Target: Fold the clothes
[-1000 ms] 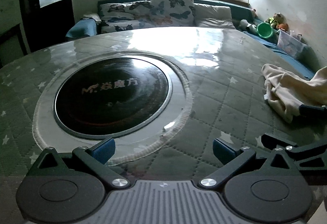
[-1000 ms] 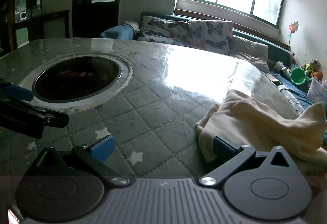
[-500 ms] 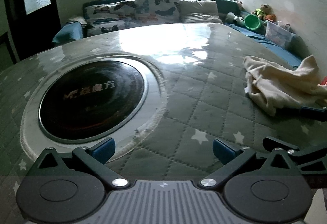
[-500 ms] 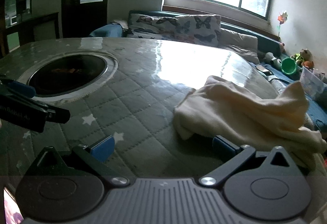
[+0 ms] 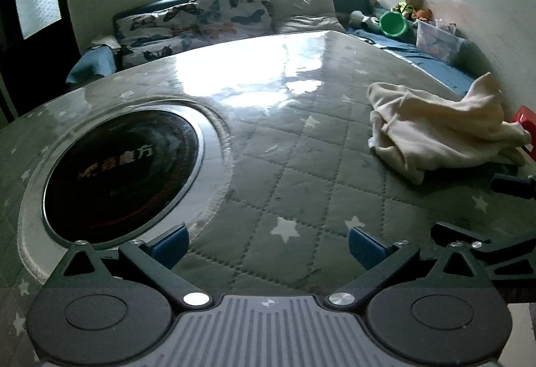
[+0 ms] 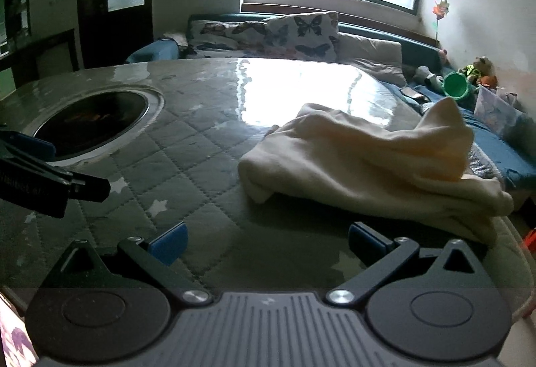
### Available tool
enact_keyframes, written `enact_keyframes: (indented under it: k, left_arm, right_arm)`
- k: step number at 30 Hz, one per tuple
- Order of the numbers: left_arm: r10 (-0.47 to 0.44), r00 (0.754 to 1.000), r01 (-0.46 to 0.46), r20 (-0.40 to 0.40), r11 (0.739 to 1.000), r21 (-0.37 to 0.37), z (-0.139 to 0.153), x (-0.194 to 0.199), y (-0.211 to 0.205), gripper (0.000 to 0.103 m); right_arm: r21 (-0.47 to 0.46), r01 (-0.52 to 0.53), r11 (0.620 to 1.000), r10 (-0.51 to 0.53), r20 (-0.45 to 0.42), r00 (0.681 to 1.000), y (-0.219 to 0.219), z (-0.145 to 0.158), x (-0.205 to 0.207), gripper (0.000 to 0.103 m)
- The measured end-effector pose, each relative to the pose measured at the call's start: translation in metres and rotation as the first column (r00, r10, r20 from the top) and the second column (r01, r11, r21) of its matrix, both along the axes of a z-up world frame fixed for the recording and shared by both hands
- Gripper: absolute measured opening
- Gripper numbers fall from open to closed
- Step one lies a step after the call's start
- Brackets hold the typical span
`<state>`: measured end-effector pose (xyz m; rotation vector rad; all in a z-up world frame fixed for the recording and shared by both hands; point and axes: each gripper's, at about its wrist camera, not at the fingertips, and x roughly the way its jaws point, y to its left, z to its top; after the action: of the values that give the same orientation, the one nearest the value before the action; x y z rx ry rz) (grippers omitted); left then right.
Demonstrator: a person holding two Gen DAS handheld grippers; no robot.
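A crumpled cream garment point(image 5: 442, 129) lies in a heap near the right edge of the round table point(image 5: 301, 166); in the right wrist view the garment point(image 6: 368, 159) fills the middle right, one corner sticking up. My left gripper point(image 5: 266, 243) is open over the quilted cover, well left of the garment, with nothing between its blue pads. My right gripper point(image 6: 266, 241) is open too, just short of the garment's near fold, not touching it. The left gripper's finger point(image 6: 50, 179) shows at the left edge of the right wrist view.
A round black cooktop point(image 5: 120, 172) with a metal ring is set into the table's left half. Behind the table runs a sofa with butterfly cushions point(image 5: 227, 12). A green bucket point(image 5: 393, 23), toys and a clear box point(image 5: 435, 40) stand at the right wall.
Both grippers have swung to the right and moved toward the garment, which now looks larger and nearer in both views. Both stay open.
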<state>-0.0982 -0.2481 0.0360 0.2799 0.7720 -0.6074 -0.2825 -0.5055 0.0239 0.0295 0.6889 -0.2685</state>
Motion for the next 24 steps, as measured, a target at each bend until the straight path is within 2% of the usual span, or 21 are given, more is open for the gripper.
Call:
enact_keyframes:
  k: [24]
  left_arm:
    - [-0.117,0.993,0.118,-0.003,0.993,0.026,0.007,-0.014,-0.053,0.103]
  right_arm:
    - [-0.008,0.097,0.995,-0.097,0.010,0.995,-0.022,-0.001,-0.024,0.103]
